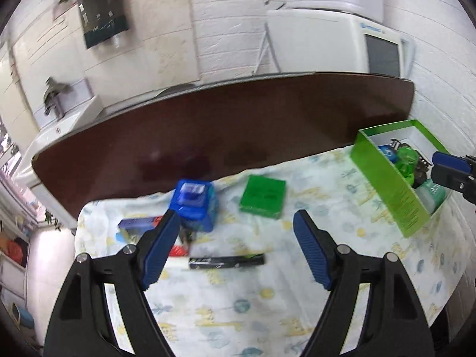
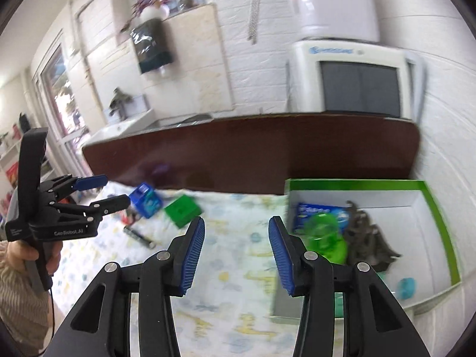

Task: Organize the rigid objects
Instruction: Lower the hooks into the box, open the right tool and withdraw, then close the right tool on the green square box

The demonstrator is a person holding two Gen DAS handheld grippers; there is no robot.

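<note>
A: Where are the things being sorted?

B: Spread over a patterned cloth (image 1: 267, 282) on a dark brown table (image 1: 223, 125). A blue box (image 1: 195, 205) sits toward the cloth's far left edge, a flat green box (image 1: 263, 197) just to its right, apart from it. A black stick-shaped item (image 1: 227, 261) lies flat nearer the cloth's front edge. There is also a blue and red packet (image 1: 138, 223) by the left edge, partly hidden behind a finger.

A: And the container?

B: An open green tray (image 2: 440, 223) with a white inside stands at the table's right end, against the wall. In it lie a blue packet (image 2: 315, 212), a clear green round item (image 2: 325, 238) and a dark grey heap (image 2: 367, 238) I cannot identify; it is blurred.

A: The left gripper (image 1: 238, 223)?

B: Fingers spread wide, nothing between them. It hangs above the cloth, the blue box just past its left fingertip.

A: The right gripper (image 2: 236, 223)?

B: Also parted, though less widely, and empty. It is over the cloth beside the tray's left wall.

A: Anything behind?

B: A white appliance (image 2: 357, 83) with a dark window stands at the table's far right corner, and a white sink (image 1: 59, 125) sits beyond the left end.
</note>
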